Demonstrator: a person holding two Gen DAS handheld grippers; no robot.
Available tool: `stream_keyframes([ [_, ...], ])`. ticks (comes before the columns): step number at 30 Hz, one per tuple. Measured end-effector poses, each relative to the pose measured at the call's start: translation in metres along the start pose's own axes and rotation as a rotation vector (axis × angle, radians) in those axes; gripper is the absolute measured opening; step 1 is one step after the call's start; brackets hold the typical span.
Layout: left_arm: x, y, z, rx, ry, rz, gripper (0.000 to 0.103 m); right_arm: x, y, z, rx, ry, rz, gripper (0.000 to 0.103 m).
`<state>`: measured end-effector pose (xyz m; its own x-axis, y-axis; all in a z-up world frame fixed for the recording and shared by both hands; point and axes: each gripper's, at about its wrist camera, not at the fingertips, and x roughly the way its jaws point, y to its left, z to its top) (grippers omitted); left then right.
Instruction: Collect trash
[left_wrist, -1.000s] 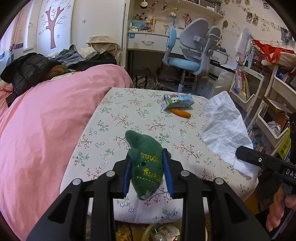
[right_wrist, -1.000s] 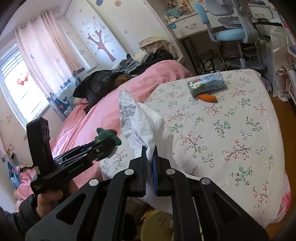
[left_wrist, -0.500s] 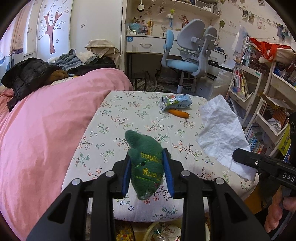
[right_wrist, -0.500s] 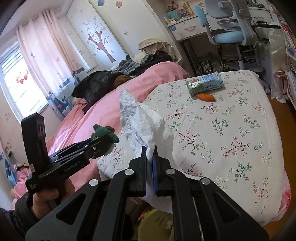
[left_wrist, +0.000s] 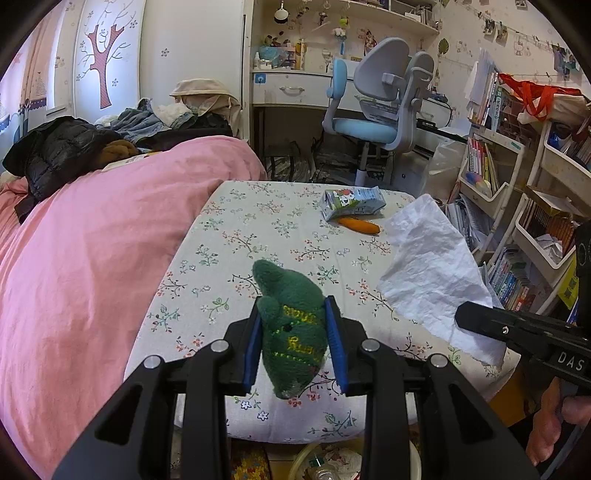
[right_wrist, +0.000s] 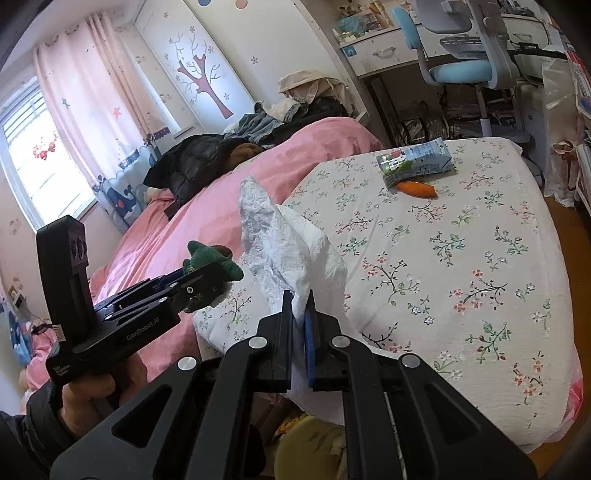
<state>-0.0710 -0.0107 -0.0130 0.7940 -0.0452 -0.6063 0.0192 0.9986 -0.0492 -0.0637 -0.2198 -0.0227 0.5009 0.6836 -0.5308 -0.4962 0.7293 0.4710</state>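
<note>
The floral-covered bed (left_wrist: 280, 236) fills the middle of both views, with the pink duvet (left_wrist: 85, 251) bulging at its left side and a heap of dark clothing (left_wrist: 62, 147) in the upper left of the left wrist frame.

The white tissue (left_wrist: 432, 269) is the larger piece of trash: a crumpled, creased sheet standing up off the bed edge at the right of the left wrist view. In the right wrist view the tissue (right_wrist: 291, 254) rises as a wrinkled peak at centre frame, and the right gripper (right_wrist: 298, 308) is clenched on its lower edge, blue pads pressed close with only the paper between them.

The green knitted sock (left_wrist: 291, 328) is smaller, fuzzy and dark green with yellow stitched lettering that is too distorted to read. The left gripper (left_wrist: 293, 343) grasps it between its blue pads at lower centre, toe end pointing up and away. From the right wrist view the green knitted sock (right_wrist: 212, 264) pokes out of the left gripper (right_wrist: 207, 284) at centre left, partly hidden by the black fingers.

Further up the bed lies a milk carton (left_wrist: 352, 201), touching a small orange piece (left_wrist: 360, 225) whose nature is hard to tell.

At the bottom edge of both frames a pale bin (left_wrist: 354, 461) shows below the bed, largely cut off and blocked by the gripper body; its contents are unclear.
</note>
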Motion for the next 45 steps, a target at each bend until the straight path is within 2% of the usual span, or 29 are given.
stream_keyframes([
  [24, -0.001, -0.005, -0.001, 0.013, -0.001, -0.005, 0.032, 0.007, 0.002, -0.008, -0.008, 0.025, 0.015, 0.006],
  [32, -0.005, -0.009, -0.006, 0.022, 0.002, -0.011, 0.032, 0.005, 0.004, -0.024, 0.009, 0.044, 0.017, 0.006],
  [39, -0.011, -0.009, -0.013, 0.014, 0.008, -0.022, 0.032, 0.01, 0.013, -0.059, 0.025, 0.142, 0.02, 0.006],
  [45, -0.018, -0.007, -0.021, -0.001, 0.019, -0.037, 0.032, 0.027, 0.014, -0.11, 0.092, 0.315, -0.01, 0.006],
])
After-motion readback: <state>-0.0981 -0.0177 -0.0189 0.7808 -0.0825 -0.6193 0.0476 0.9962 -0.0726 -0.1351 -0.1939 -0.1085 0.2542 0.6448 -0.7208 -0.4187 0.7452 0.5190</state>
